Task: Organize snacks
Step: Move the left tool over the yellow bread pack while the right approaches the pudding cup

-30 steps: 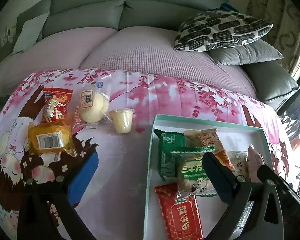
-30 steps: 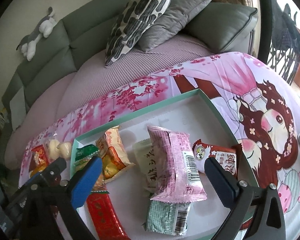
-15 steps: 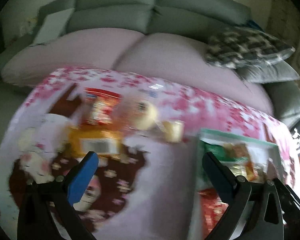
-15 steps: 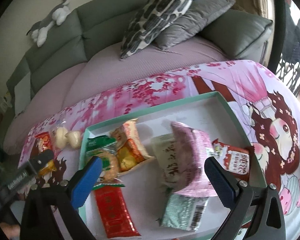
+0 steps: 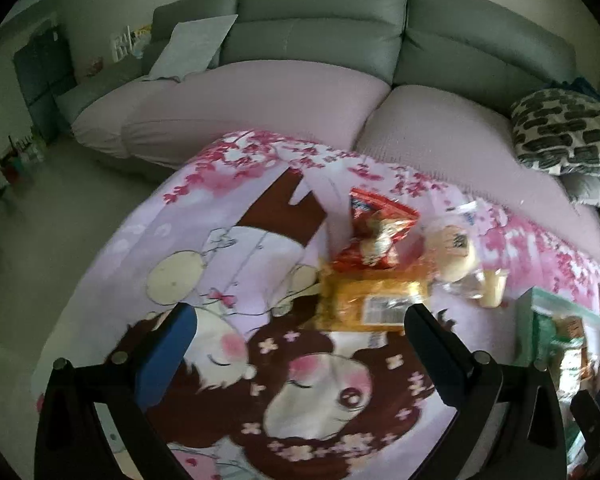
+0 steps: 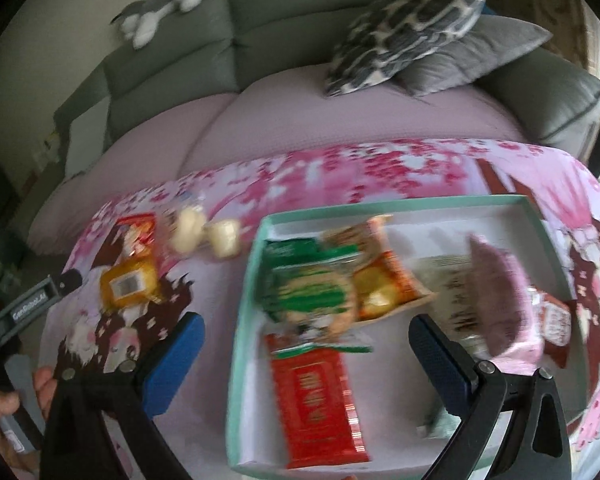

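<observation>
A teal-rimmed white box on the cartoon cloth holds several snack packs: a red bar, green packs, an orange pack and a pink bag. Outside it lie a yellow pack, a red bag, a wrapped bun and a jelly cup. My left gripper is open and empty, just short of the yellow pack. My right gripper is open and empty above the box's left part. The box edge shows in the left wrist view.
A grey sofa with lilac seat covers stands behind the cloth-covered table. Patterned and grey cushions lie at the right. A plush toy sits on the sofa back. Floor lies at the left.
My left gripper has swung left from the box toward the loose snacks. My right gripper has also shifted left over the box. Both stay open and empty.
</observation>
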{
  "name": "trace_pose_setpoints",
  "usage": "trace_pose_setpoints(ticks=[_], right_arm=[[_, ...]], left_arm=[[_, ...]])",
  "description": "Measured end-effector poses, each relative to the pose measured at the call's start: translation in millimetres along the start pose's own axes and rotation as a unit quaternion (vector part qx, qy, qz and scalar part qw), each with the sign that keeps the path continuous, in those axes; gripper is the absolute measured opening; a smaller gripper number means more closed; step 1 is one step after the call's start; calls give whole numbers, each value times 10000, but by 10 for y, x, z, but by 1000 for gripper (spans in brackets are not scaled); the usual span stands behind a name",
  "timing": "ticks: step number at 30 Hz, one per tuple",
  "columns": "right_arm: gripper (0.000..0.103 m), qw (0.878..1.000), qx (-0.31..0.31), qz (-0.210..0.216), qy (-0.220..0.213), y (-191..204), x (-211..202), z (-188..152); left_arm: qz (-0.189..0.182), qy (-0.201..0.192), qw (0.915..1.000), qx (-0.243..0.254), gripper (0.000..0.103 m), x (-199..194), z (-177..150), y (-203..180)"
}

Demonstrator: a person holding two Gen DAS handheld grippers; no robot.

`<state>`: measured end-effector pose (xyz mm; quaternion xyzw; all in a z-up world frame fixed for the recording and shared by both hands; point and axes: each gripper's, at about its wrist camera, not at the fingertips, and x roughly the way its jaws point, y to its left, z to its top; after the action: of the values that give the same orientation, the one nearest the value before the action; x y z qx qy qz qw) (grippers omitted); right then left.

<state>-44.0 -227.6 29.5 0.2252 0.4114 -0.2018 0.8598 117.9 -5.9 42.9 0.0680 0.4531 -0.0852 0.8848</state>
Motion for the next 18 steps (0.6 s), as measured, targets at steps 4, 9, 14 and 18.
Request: trace_pose_setpoints(ticks=[4,9,14,18], right_arm=[[103,9993,-271,219,135,246,91,-82],[103,9976,-478,428,270,455,197,-189],[103,9963,-526,562,386,545,308,-218],[103,9962,-550,593,312,572,331,-129]], left_arm=[[-91,169,9998,51,103,81,-32,60],[-251,199,9995,-79,103,172,-17,147],[-378,116,9990,-191,103,256,50,188],[-418,12,9991,-80,103,303,113,118]])
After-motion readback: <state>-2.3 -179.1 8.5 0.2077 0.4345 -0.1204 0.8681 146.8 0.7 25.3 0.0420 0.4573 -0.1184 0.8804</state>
